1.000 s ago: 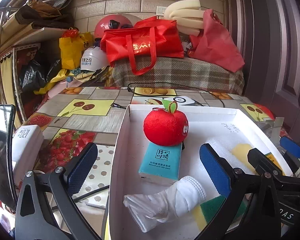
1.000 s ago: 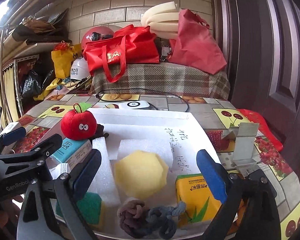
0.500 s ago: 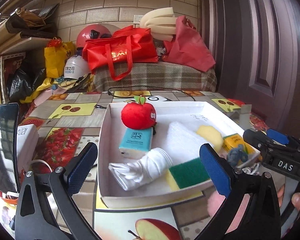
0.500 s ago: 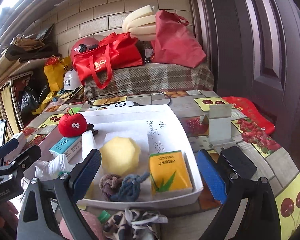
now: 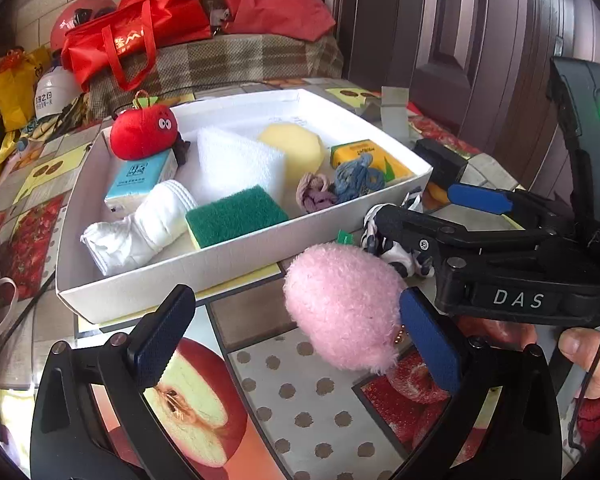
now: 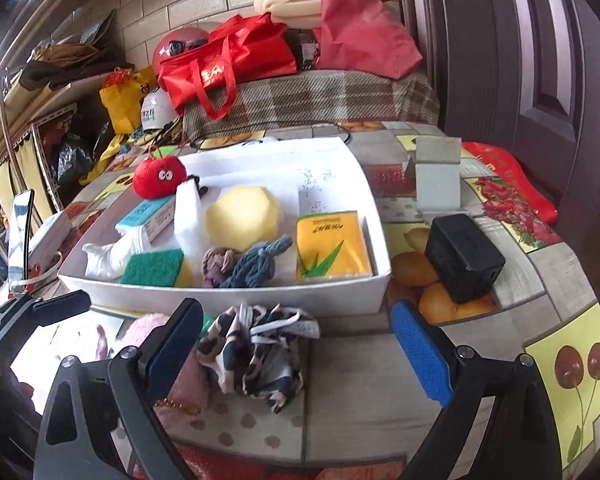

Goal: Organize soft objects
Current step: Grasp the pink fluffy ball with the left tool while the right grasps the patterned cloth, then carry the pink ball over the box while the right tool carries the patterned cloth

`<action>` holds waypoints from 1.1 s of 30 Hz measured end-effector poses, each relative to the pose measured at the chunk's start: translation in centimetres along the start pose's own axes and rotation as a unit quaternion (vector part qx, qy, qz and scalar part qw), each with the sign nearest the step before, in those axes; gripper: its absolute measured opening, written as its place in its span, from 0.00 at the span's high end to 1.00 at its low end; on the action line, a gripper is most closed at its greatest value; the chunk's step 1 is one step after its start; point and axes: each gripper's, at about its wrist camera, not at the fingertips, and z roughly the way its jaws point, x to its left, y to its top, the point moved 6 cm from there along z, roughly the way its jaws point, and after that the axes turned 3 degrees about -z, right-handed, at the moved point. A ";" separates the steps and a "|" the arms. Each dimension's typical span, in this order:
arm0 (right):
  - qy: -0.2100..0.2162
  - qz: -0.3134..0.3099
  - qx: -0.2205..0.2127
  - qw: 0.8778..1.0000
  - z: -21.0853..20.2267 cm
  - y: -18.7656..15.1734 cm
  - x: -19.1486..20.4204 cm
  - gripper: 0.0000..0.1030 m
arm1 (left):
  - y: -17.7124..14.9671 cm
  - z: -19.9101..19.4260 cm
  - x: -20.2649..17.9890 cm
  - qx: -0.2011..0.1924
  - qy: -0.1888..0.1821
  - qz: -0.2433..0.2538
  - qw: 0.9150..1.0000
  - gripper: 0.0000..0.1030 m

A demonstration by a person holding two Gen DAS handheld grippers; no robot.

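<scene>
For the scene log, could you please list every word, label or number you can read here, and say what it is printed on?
"DAS": white letters on the black body of the right claw.
Red bag: gold print, too blurred to read.
White helmet: dark characters, too small to read.
Blue tissue pack and yellow tissue pack: print unreadable.
White box: handwriting inside, illegible.

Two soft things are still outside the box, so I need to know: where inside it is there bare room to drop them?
The white box has bare floor at its back, behind the yellow sponge and yellow tissue pack, right of the red apple plush. The front row is packed: sock, green scrubber, knotted cloths.
</scene>
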 end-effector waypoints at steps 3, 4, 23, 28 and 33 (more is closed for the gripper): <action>-0.001 -0.011 0.026 1.000 1.0 -0.3 0.5 0.27 | -0.1 0.6 -0.3 0.015 -0.005 0.004 1.000 0.00; 0.003 -0.012 0.037 0.999 1.4 -0.4 0.6 0.28 | -0.3 0.7 -0.4 0.019 -0.007 0.007 1.000 0.00; 0.031 0.016 -0.010 0.999 -1.3 -0.9 0.4 0.65 | 0.5 -2.9 -0.3 -0.071 -0.017 -0.004 0.997 0.62; 0.001 0.026 -0.059 0.998 -4.7 -1.7 -0.4 0.65 | 0.4 -6.0 -0.6 -0.146 0.021 0.013 0.989 0.62; -0.014 0.022 -0.088 0.996 -7.1 -2.6 -0.2 0.65 | -0.3 -8.2 0.0 -0.188 0.043 0.015 0.981 0.62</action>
